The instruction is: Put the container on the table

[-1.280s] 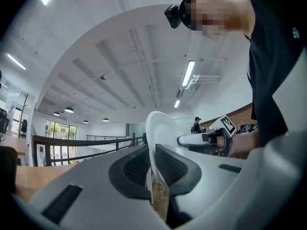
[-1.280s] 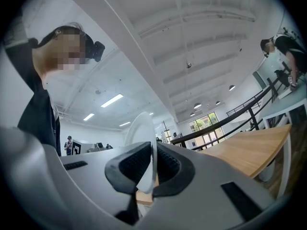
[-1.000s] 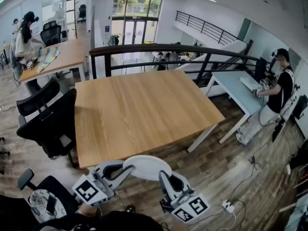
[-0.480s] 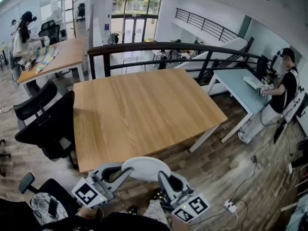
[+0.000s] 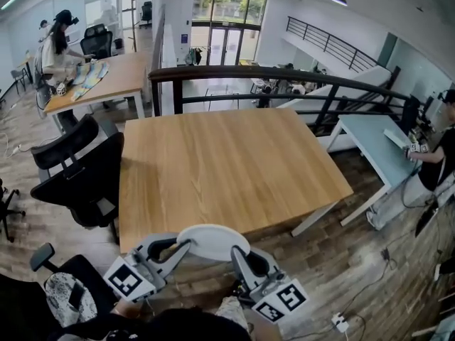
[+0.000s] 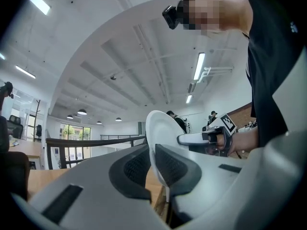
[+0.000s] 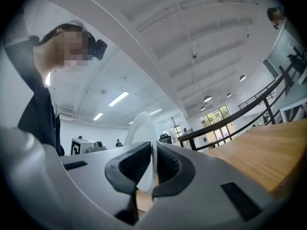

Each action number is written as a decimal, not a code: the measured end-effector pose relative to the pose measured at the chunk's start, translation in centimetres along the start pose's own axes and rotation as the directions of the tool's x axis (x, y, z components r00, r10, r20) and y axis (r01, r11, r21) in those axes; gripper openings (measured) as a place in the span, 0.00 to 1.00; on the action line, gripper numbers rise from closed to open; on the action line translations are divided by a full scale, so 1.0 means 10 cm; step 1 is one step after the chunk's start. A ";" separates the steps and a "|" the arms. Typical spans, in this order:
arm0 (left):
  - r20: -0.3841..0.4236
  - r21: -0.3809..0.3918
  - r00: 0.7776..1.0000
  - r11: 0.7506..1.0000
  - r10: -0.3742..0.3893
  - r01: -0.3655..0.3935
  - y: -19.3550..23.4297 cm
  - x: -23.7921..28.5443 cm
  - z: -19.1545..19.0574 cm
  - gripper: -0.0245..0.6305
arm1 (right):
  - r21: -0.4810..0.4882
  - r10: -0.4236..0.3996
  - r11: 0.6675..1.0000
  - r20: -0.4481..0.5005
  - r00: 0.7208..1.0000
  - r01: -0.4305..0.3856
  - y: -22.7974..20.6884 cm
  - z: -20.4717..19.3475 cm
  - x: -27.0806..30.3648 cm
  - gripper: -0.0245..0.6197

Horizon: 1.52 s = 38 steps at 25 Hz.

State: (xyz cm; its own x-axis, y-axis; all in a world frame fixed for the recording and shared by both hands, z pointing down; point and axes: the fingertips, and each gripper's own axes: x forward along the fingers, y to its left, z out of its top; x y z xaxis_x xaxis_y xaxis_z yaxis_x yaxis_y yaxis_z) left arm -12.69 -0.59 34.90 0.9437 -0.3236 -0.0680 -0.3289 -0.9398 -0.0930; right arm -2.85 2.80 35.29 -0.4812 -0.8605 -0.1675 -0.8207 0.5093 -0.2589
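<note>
Left gripper [image 5: 179,247] and right gripper [image 5: 238,258] were both clamped tight on the white container [image 5: 213,240] — one on each rim. Container was held between them at the near edge of the wooden table [image 5: 227,169].

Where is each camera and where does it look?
Head view: on the person's head, looking down at the table; left gripper and right gripper show.
Left gripper view: on the left gripper, looking along its jaws, shut on the container; the person's shirt shows.
Right gripper view: on the right gripper, along its jaws on the container's other edge; shirt again.
All show the container.
</note>
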 end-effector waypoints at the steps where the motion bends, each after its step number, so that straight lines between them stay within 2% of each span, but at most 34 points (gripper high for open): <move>1: -0.002 0.006 1.000 1.000 0.005 -0.005 0.02 0.05 -0.01 0.10 | 0.006 0.007 1.000 0.000 1.000 -0.007 -0.06 -0.01 0.01 0.08; 16: -0.036 0.014 0.993 0.994 0.109 -0.109 0.29 0.79 -0.13 0.10 | 0.042 0.102 0.994 -0.009 0.995 -0.102 -0.93 0.13 0.24 0.08; 30: -0.089 0.047 0.963 0.967 0.256 -0.252 0.55 1.27 -0.05 0.10 | 0.091 0.243 0.966 0.003 0.970 -0.242 -1.47 0.31 0.53 0.08; 38: -0.102 0.054 0.960 0.965 0.262 -0.258 0.61 1.75 -0.08 0.10 | 0.084 0.245 0.966 0.010 0.970 -0.244 -1.93 0.45 0.50 0.08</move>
State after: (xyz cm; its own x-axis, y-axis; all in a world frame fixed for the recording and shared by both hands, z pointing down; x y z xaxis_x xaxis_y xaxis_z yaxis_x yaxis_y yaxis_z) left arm 1.89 -12.04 33.92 0.8229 -0.5681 0.0122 -0.5623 -0.8172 -0.1262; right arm 12.00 -11.26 35.18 -0.6641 -0.7096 -0.2355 -0.6491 0.7035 -0.2894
